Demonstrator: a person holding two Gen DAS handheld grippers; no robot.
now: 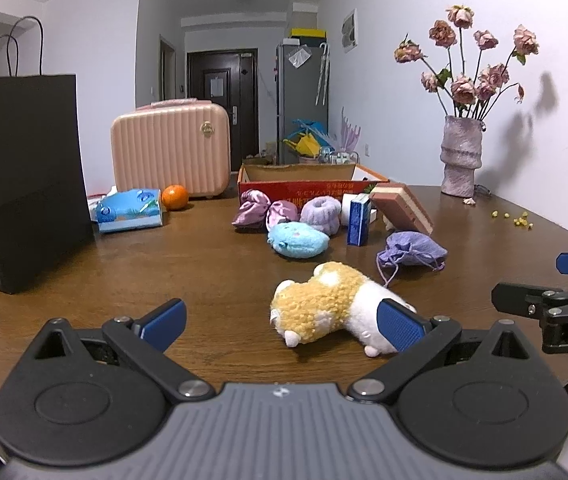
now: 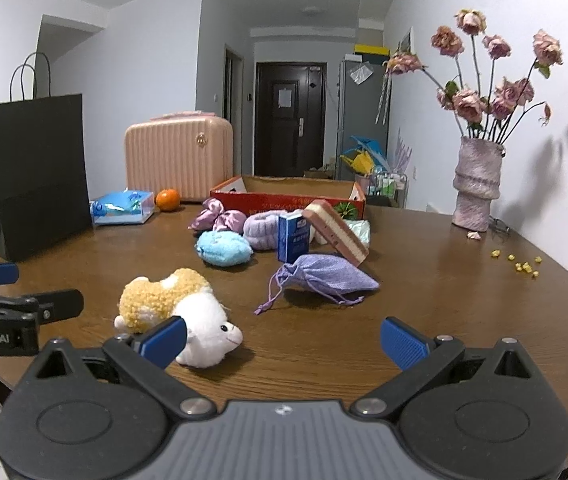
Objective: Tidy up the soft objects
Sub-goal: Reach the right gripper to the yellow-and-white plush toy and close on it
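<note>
Blue-padded fingers of the left gripper (image 1: 282, 326) stand spread wide above the brown wooden table (image 1: 188, 264), with nothing between them. Its right-hand pad sits just in front of the white hind end of a tan-and-white plush animal (image 1: 330, 306), which lies on its side; whether pad and plush touch cannot be told from this view. The right gripper (image 2: 284, 342) is likewise spread wide and grips nothing, hovering beside the left one, whose black linkage and blue pad show at the left edge of the right wrist view.

Just beyond the plush lies a lavender drawstring pouch (image 2: 324, 278), its cord trailing toward the near edge. Farther back, a light-blue plush (image 1: 298, 240) rests in front of a lavender knitted ring (image 1: 322, 212) and a bunch of pink-purple satin scrunchies (image 1: 262, 210). Next to these a small blue carton (image 1: 359, 220) stands upright, and a pink-and-cream sponge block (image 1: 402, 208) leans tilted beside it. Behind the cluster sits an open red cardboard box (image 2: 288, 198).

To the left are an orange (image 1: 175, 197), a blue tissue pack (image 1: 130, 210), a pink ribbed suitcase (image 1: 170, 148) and a tall black paper bag (image 1: 28, 176). At the far right a mauve vase of dried roses (image 1: 460, 154) stands near the wall, with yellow crumbs (image 2: 522, 266) scattered nearby.
</note>
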